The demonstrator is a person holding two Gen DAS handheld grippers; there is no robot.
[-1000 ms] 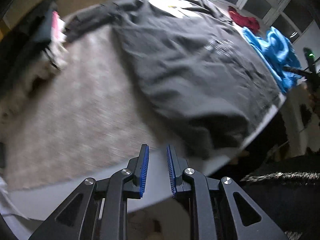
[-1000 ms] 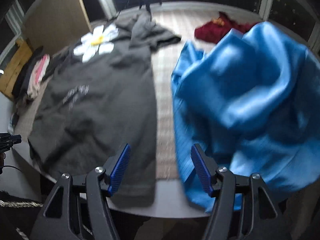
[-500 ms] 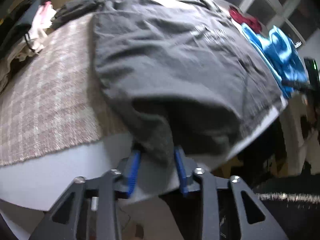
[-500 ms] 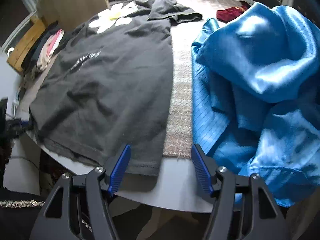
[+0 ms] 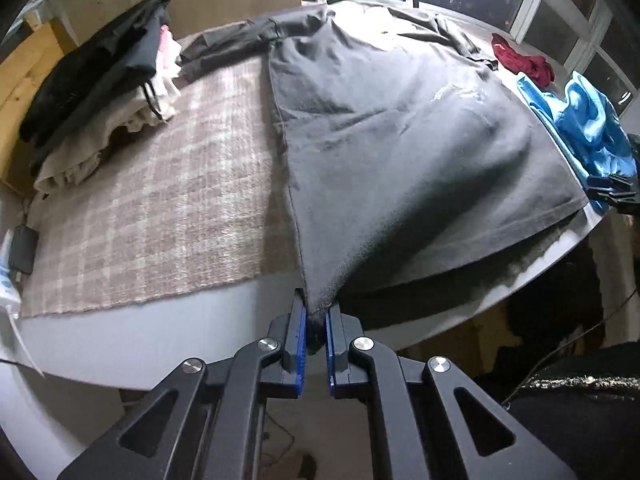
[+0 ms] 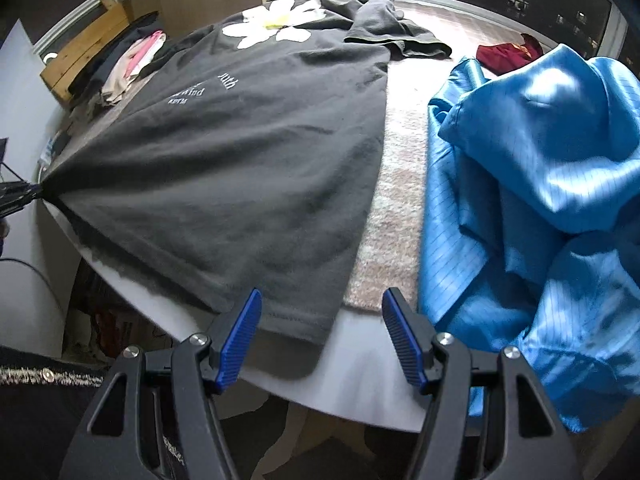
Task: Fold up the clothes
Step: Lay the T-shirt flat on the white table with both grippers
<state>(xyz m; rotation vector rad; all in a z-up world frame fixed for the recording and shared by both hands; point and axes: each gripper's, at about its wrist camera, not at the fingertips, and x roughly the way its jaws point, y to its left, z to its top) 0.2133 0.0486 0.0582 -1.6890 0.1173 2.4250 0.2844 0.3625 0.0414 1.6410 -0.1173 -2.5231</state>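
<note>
Left claw [image 5: 316, 334] now pinched on the near corner of the dark grey T-shirt [image 5: 400, 140], hem drawn up taut off the worktop [image 5: 160, 332]; a second back, empty and slightly parted over the plaid blanket [image 5: 160, 208]. Right claw [image 6: 322, 340] unchanged in width: half open, holding nothing, now lower, over the shirt's hem corner. Blue garment [image 6: 540, 168] heaped at 3 o'clock. Folded pile [image 5: 100, 92] at 10 o'clock.
</note>
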